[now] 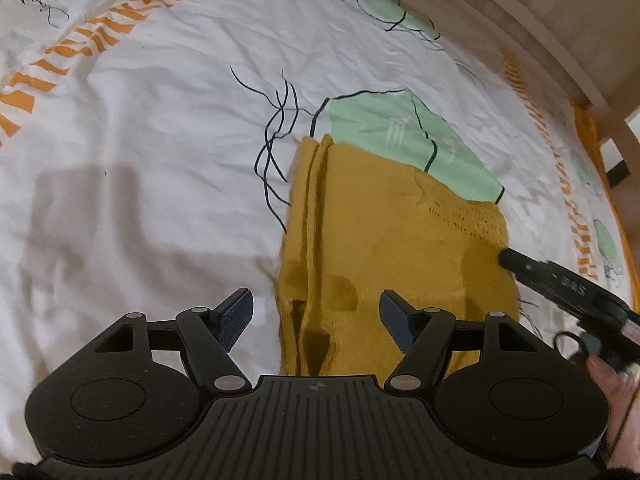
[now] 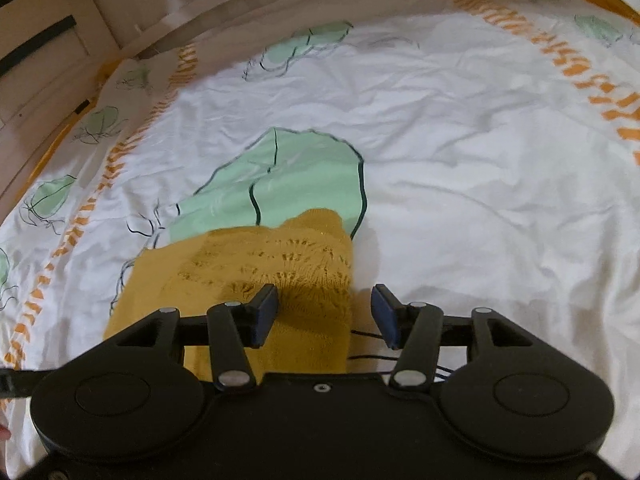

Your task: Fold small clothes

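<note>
Spanning the near left edge of the mustard knit garment, the left gripper is held with its jaws spread wide; one blue pad is seen over the white duvet cover, the other over the knit, and nothing is pinched between them. Whether the pads touch the fabric cannot be told. Seen from the left wrist view, the right gripper is reached in from the right, its black tip at the garment's right edge, with a hand visible behind it. In the right wrist view the right gripper is shown with its jaws parted about halfway; the garment's corner lies between them, but no pad is pressed on it. The garment is laid flat on the bed, folded lengthwise with layered edges along its left side and an openwork band near its far end. It partly covers a green patch printed on the cover. A pale wooden bed frame is seen beyond.
</note>
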Motion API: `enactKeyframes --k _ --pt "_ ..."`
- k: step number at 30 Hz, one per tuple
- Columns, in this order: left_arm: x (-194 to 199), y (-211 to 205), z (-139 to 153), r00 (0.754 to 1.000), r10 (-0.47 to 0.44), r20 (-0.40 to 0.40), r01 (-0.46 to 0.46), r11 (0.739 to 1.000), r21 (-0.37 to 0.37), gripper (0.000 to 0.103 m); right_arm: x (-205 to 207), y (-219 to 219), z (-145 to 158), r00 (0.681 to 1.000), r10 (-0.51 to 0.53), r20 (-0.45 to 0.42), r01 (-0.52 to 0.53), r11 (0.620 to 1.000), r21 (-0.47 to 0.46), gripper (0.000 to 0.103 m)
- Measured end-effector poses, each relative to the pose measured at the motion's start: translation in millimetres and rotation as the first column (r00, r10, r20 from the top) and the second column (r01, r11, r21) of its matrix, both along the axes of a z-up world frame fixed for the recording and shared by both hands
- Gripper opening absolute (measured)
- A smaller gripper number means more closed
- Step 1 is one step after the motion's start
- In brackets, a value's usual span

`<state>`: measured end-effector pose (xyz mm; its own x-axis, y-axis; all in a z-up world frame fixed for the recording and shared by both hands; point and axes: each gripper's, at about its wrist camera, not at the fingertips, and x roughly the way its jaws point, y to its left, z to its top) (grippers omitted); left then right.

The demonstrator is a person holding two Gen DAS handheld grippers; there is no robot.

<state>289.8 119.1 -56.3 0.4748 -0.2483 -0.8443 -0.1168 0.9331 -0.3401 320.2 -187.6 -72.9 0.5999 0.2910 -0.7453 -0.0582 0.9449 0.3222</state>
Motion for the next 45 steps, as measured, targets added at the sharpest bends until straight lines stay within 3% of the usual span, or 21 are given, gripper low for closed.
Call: enactKeyframes --k 7,18,24,30,39,40,42,43,45 --pt "-7 1 -13 0.999 -0.037 -0.03 0.037 0.999 0.0 0.069 7 6 -18 0.997 0.062 -0.042 -0.058 0.994 0.096 0.07" --pt "-15 3 -32 0.994 -0.068 -0.091 0.052 0.985 -0.166 0.069 10 -17 -29 0.994 0.089 -0.057 -0.072 0.965 0.253 0.07" --pt "-10 -10 -40 0.992 -0.104 -0.079 0.088 0.98 -0.181 0.069 12 -20 -31 0.991 0.121 -0.056 -0.099 0.95 0.296 0.077" --pt "-6 -15 -49 0.99 -0.132 -0.058 0.109 0.947 -0.303 0.069 16 -17 -34 0.984 0.171 -0.041 -0.149 0.936 0.318 0.082" --pt "3 -29 -54 0.99 -0.142 -0.022 0.124 0.918 -0.376 0.069 21 -19 -44 0.98 0.198 -0.019 -0.171 0.89 0.422 0.083" --pt "3 -29 -55 0.99 -0.141 -0.019 0.122 0.912 -0.392 0.068 22 -18 -44 0.979 0.205 -0.015 -0.179 0.886 0.427 0.082" --pt "3 -29 -57 0.99 -0.14 -0.017 0.119 0.897 -0.427 0.058 21 -14 -43 0.975 0.222 -0.015 -0.196 0.892 0.407 0.066" --pt "4 -30 -58 0.99 -0.142 -0.018 0.119 0.887 -0.447 0.046 22 -12 -43 0.973 0.228 -0.029 -0.199 0.898 0.394 0.047" --pt "3 -31 -60 0.989 -0.148 -0.024 0.115 0.85 -0.514 0.038 19 -12 -41 0.972 0.229 -0.048 -0.191 0.897 0.399 0.047"
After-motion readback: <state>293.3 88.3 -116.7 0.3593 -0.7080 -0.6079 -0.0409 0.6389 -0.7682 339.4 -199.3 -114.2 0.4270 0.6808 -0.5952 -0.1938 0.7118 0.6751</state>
